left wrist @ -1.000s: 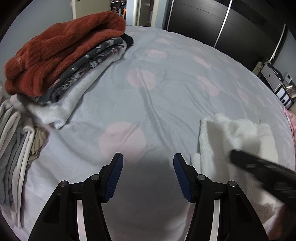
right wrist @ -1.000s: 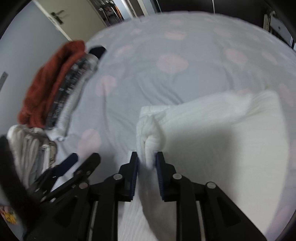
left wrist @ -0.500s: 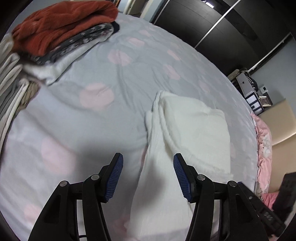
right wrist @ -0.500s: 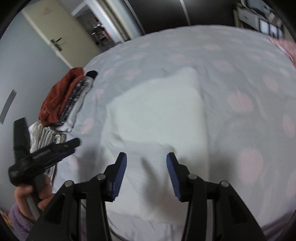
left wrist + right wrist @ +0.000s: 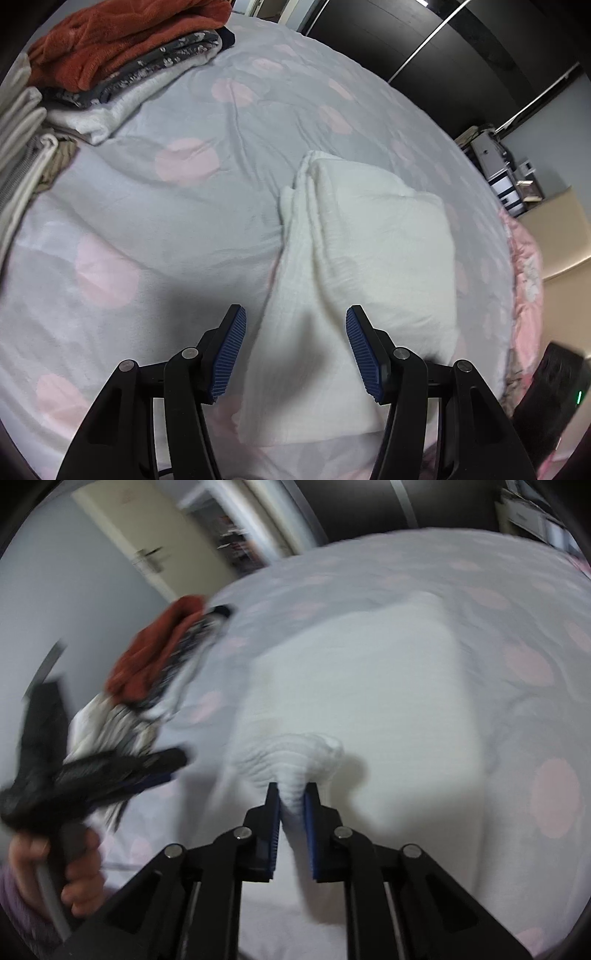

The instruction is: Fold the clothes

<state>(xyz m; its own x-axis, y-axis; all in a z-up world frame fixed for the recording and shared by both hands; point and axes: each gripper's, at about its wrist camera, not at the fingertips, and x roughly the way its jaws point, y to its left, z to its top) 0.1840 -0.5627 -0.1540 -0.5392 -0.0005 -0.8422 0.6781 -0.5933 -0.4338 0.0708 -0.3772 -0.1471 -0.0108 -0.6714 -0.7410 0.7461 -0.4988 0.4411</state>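
Observation:
A white knitted garment (image 5: pixel 369 240) lies folded on the grey bed sheet with pink dots (image 5: pixel 184 206). My left gripper (image 5: pixel 295 350) hovers open above the garment's near left edge, its blue pads (image 5: pixel 227 354) touching nothing. In the right wrist view my right gripper (image 5: pixel 291 801) is closing its jaws on a bunched-up fold at the near edge of the white garment (image 5: pixel 369 686), and the pads press on the cloth. The left gripper (image 5: pixel 110 771) shows blurred at the left there, held by a hand (image 5: pixel 74 871).
A stack of folded clothes (image 5: pixel 122 48), rust-red on top, sits at the far left of the bed, with a second pale pile (image 5: pixel 18 147) beside it. A pink quilt (image 5: pixel 524 258) lies along the right edge. Dark wardrobes (image 5: pixel 406 37) stand behind.
My right gripper let go of the garment's far fold, drew back with open jaws, and has now pinched a fold at the near edge. My left gripper swung right to above the garment.

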